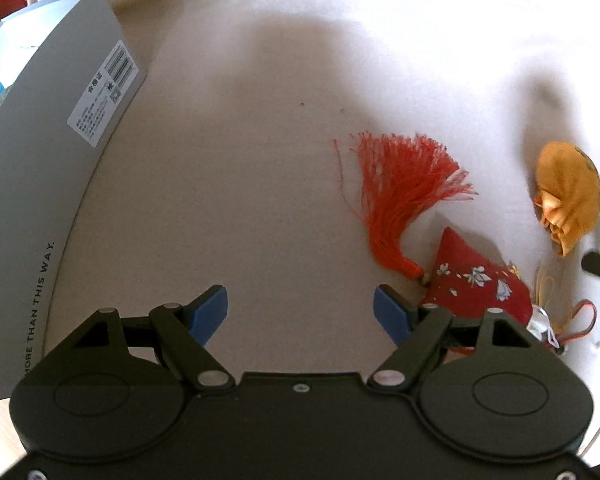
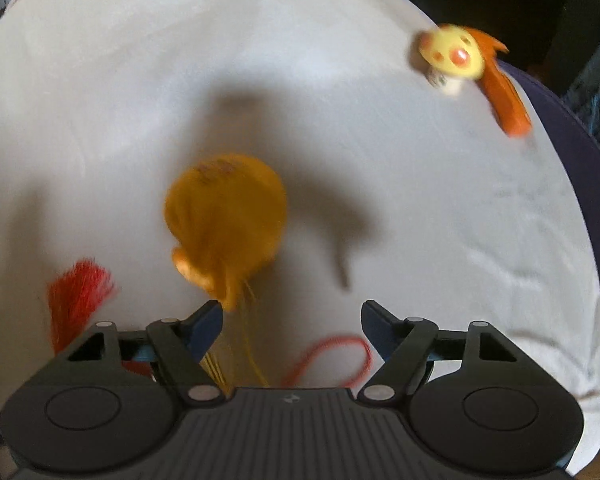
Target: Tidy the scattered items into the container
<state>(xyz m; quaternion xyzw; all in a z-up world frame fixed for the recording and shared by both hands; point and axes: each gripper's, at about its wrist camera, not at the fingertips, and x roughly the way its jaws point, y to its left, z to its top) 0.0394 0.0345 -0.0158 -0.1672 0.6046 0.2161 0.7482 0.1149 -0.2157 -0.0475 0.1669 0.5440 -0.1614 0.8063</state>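
A grey cardboard box (image 1: 40, 184) stands at the left of the white cloth. A red sachet (image 1: 476, 280) with a white flower print and a red tassel (image 1: 400, 188) lies just right of my left gripper (image 1: 300, 312), which is open and empty. An orange pouch (image 1: 568, 192) lies further right. In the right wrist view the orange pouch (image 2: 224, 224) sits just ahead of my right gripper (image 2: 292, 324), near its left finger; that gripper is open and empty. The red tassel (image 2: 80, 296) shows at the left. A yellow mushroom toy (image 2: 452, 60) and an orange piece (image 2: 504, 96) lie far right.
A red cord loop (image 2: 332, 356) and yellow strings (image 2: 248, 344) lie under the right gripper. The white cloth (image 2: 140, 80) ends at a dark edge on the right (image 2: 588, 184). The right wrist view is blurred by motion.
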